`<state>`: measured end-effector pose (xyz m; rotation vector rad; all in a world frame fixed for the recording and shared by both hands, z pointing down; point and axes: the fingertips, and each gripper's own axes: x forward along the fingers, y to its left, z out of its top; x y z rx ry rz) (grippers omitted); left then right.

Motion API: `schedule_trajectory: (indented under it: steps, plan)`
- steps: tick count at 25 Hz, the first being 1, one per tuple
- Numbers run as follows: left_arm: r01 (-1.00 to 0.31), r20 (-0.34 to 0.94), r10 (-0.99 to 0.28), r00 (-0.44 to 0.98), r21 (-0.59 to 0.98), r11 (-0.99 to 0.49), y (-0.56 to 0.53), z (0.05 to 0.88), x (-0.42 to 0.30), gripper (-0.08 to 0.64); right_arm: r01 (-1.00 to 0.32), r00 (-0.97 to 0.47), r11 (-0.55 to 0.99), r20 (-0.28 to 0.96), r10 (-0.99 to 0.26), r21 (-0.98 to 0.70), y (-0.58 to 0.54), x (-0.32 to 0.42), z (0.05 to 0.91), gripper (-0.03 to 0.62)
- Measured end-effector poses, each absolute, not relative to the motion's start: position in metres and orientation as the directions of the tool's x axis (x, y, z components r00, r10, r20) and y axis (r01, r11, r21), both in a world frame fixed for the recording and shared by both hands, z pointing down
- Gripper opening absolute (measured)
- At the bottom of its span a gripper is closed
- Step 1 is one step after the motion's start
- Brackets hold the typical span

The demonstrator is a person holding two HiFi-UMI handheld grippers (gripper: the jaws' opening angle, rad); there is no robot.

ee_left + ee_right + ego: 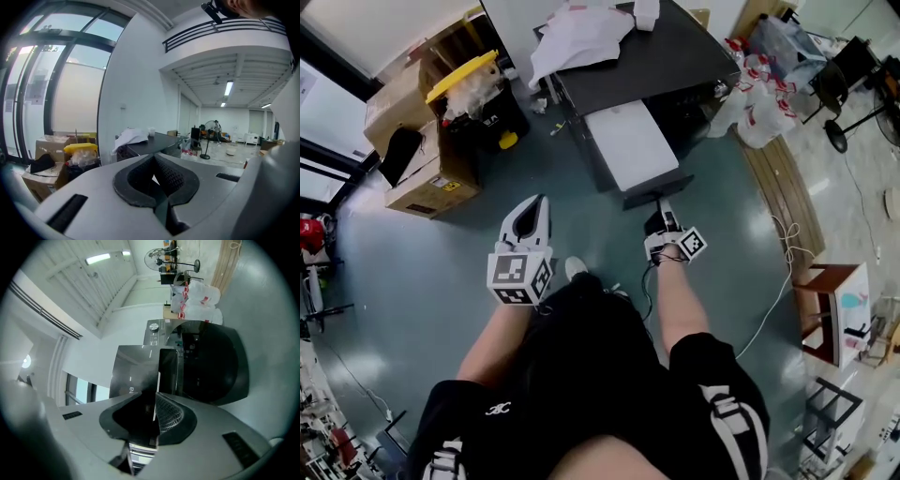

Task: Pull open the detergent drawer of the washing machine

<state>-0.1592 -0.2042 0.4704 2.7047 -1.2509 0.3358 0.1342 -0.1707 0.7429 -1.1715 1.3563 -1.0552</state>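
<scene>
**Drawer Is Out, Right Tongs Pinch Its Front**

The detergent drawer (630, 145) sticks out a long way from the front edge of the washing machine (656, 56), toward the person low down in front of it. It looks open, or very nearly so. Its top is pale and its front plate (658, 192) is dark.

I think the drawer is light, hard plastic. It should slide straight out, maybe sticking a little. The plate looks smooth and could slip. The best place to hold is the plate's edge, with one pad in front and one behind. A crooked pull could jam it. A hard tug could pull it right out of the machine.

The right tongs (664, 220) are at that dark plate. They are nearly closed, and the thin plate is pinched between the pads.

The left tongs (528, 211) hang in the air over the floor, well apart from the machine. Their pads are pressed together and they hold nothing.
</scene>
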Motion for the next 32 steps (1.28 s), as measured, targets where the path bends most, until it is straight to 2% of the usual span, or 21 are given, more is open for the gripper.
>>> schedule_trajectory:
  steps: [10, 17, 21, 24, 27, 30, 31, 32]
  plan:
    - [-0.744, 0.230, -0.716, 0.659, 0.059, -0.666, -0.191, 0.450, -0.134, -0.002, -0.408, -0.100, -0.107, 0.161, -0.982, -0.907, -0.152, 0.134, 0.734, 0.083]
    - [-0.721, 0.200, -0.696, 0.690, 0.101, -0.685, -0.177, 0.435, -0.111, -0.002, -0.725, -0.045, -0.179, 0.305, -0.951, -0.665, -0.125, 0.152, 0.675, 0.083]
    - [-0.717, 0.174, -0.697, 0.696, 0.126, -0.685, -0.166, 0.427, -0.099, -0.002, -0.897, 0.016, -0.130, 0.263, -0.965, -0.422, -0.119, 0.162, 0.596, 0.083]
    - [-0.712, 0.155, -0.696, 0.701, 0.126, -0.690, -0.157, 0.419, -0.092, -0.002, -0.975, 0.074, -0.104, 0.156, -0.985, -0.194, -0.112, 0.162, 0.514, 0.083]
    - [-0.716, 0.143, -0.701, 0.698, 0.119, -0.688, -0.150, 0.414, -0.089, -0.002, -0.995, 0.095, -0.095, 0.017, -0.995, -0.010, -0.102, 0.152, 0.436, 0.083]
    - [-0.725, 0.134, -0.713, 0.689, 0.115, -0.679, -0.142, 0.413, -0.091, -0.002, -0.990, 0.115, -0.121, -0.076, -0.990, 0.070, -0.089, 0.138, 0.382, 0.080]
    - [-0.728, 0.133, -0.715, 0.686, 0.112, -0.677, -0.139, 0.413, -0.092, -0.002, -0.988, 0.121, -0.129, -0.092, -0.988, 0.081, -0.084, 0.133, 0.370, 0.073]
    - [-0.729, 0.132, -0.717, 0.684, 0.109, -0.675, -0.136, 0.413, -0.093, -0.002, -0.987, 0.124, -0.133, -0.102, -0.987, 0.085, -0.080, 0.127, 0.360, 0.031]
